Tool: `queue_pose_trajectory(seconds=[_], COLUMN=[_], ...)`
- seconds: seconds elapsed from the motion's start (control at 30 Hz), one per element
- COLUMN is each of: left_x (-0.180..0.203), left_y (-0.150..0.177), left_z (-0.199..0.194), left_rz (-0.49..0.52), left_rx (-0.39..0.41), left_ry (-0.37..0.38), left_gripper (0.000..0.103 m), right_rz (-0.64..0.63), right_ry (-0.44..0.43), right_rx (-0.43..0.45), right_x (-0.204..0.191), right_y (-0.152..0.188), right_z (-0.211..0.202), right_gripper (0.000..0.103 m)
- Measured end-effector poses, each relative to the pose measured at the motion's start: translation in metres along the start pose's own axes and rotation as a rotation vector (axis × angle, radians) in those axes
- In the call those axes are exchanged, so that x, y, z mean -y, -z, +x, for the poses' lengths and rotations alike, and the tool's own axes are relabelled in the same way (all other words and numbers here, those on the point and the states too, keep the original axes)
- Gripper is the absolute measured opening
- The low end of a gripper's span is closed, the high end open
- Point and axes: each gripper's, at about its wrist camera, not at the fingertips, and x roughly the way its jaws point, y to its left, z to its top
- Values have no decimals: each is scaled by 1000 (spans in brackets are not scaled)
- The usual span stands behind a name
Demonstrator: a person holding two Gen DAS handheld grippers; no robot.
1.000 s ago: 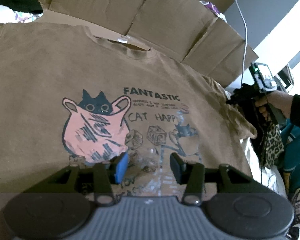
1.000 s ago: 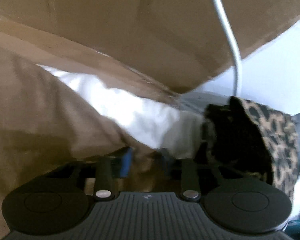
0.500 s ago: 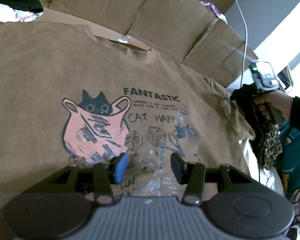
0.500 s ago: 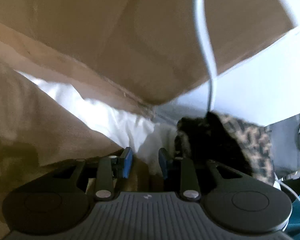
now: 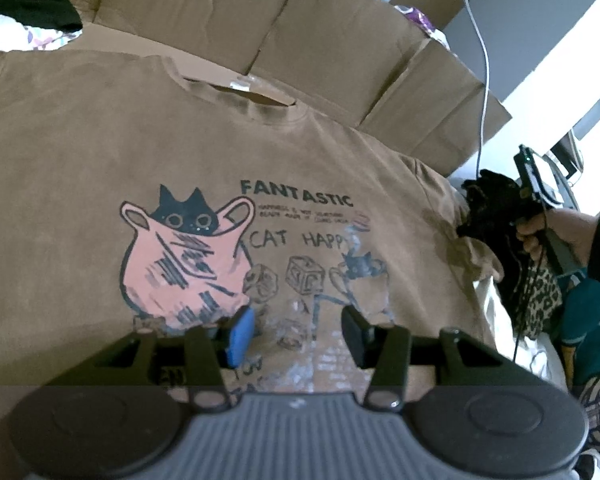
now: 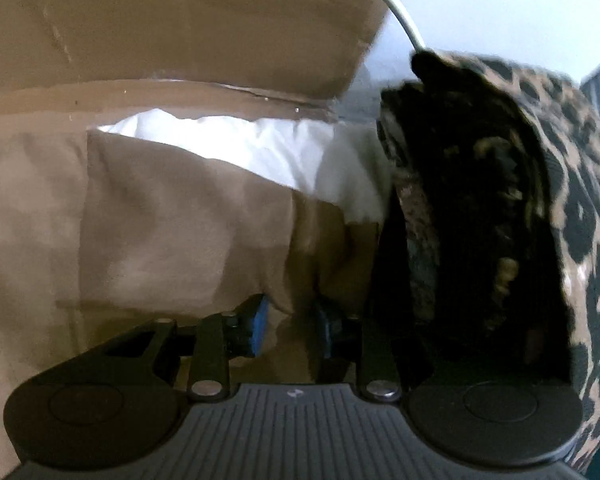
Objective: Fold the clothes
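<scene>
A brown T-shirt (image 5: 172, 152) with a cat print lies flat, face up, collar toward the cardboard. My left gripper (image 5: 298, 336) hovers open over the lower part of the print, nothing between its pads. A person's hand (image 5: 552, 236) holds my right gripper at the shirt's right sleeve (image 5: 452, 236). In the right wrist view the right gripper (image 6: 290, 326) points down at the sleeve's hem (image 6: 220, 240). Its jaws are closing, with a corner of brown fabric between the blue pads, which do not visibly press it.
Cardboard flaps (image 5: 340, 52) stand behind the shirt. A leopard-print garment (image 6: 560, 200) hangs just right of the right gripper. White cloth (image 6: 260, 148) shows under the sleeve. A white cable (image 5: 484, 80) runs down at the back right. More clothes (image 5: 28, 4) lie far left.
The right wrist view has rolled and shifted, so the sleeve hem now lies level and the leopard garment fills the right. The left gripper and the shirt have not moved.
</scene>
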Motion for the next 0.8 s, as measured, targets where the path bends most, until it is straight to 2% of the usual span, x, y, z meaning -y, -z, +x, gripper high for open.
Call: queue_pose_trajectory(seconds=[0.1,0.2,0.27,0.37,0.5,0.6,0.7,0.8], left_x=[1,4,6,7,6,5,4,5], left_y=[0,-1,-2,-3,-2,-3,-5,-7], left_z=[2,-2,-7,-12,-12,-12,-15,-20], left_rz=[-3,0,0,-5,-11,-19,-38,-52], left_rx=[-10,-2,11,25,25,28,42,61], left_ry=[8,24,33,39,32,27,31,43], left_gripper=[51,51,51,51,51,51,51,51], right_rz=[-192,-160,-74,56,118,182,167,112], right_ry=[163,172,136,33,-56,-164,-258,-290], right_rx=[47,36,45,62,71,76,70,48], right_x=[-26,-18,-7,9,14,4,-10,-28], right_y=[6,-2,-9,-12,-7,5,35,70], right_z=[-5,-17,-30,-54,-89,-110,-131,-143], right_gripper=[33,33,34,37,39,39,43,43])
